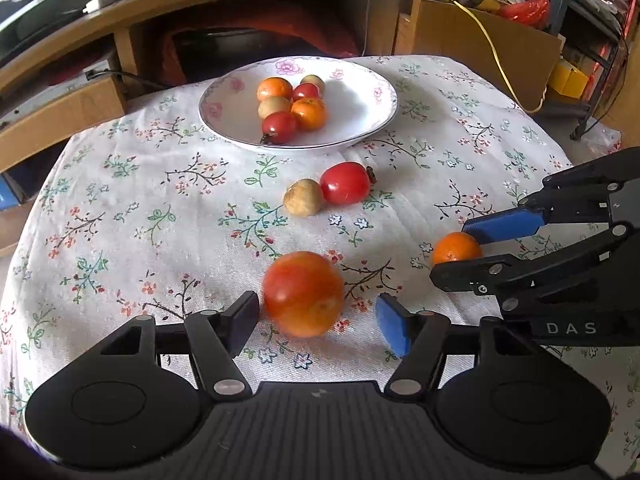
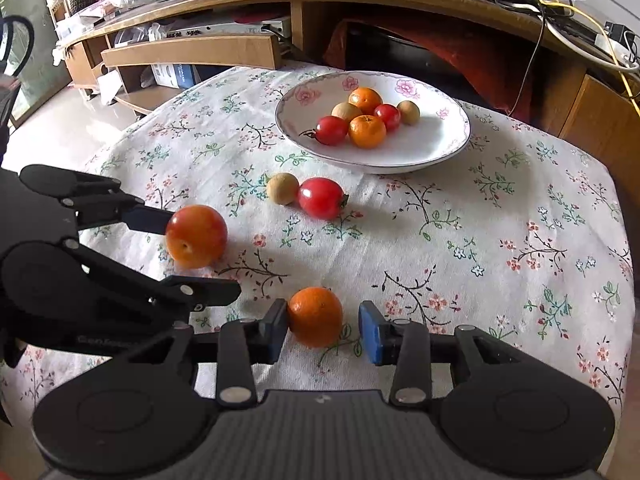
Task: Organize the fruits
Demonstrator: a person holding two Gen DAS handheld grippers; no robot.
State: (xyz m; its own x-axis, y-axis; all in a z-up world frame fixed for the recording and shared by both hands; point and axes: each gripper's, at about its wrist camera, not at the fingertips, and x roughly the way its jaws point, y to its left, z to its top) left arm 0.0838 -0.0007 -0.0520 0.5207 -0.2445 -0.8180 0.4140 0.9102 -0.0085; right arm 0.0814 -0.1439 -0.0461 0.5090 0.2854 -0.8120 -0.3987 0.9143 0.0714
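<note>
A large red-orange fruit (image 1: 304, 294) lies on the flowered tablecloth between the fingers of my left gripper (image 1: 318, 320). The left pad is at its side and the blue right pad stands clear, so the gripper is open. A small orange (image 2: 316, 316) sits between the fingers of my right gripper (image 2: 324, 328), against the left pad with a gap to the blue right pad, so that gripper is open too. Further back lie a red fruit (image 1: 345, 183) and a tan round fruit (image 1: 303, 197), touching. Behind them a white flowered plate (image 1: 352, 104) holds several small fruits.
The two grippers stand side by side near the table's front, the right gripper (image 1: 454, 252) just right of the left. A wooden TV cabinet (image 2: 224, 52) with cables runs behind the table. Cardboard boxes (image 1: 480, 40) stand at the far right.
</note>
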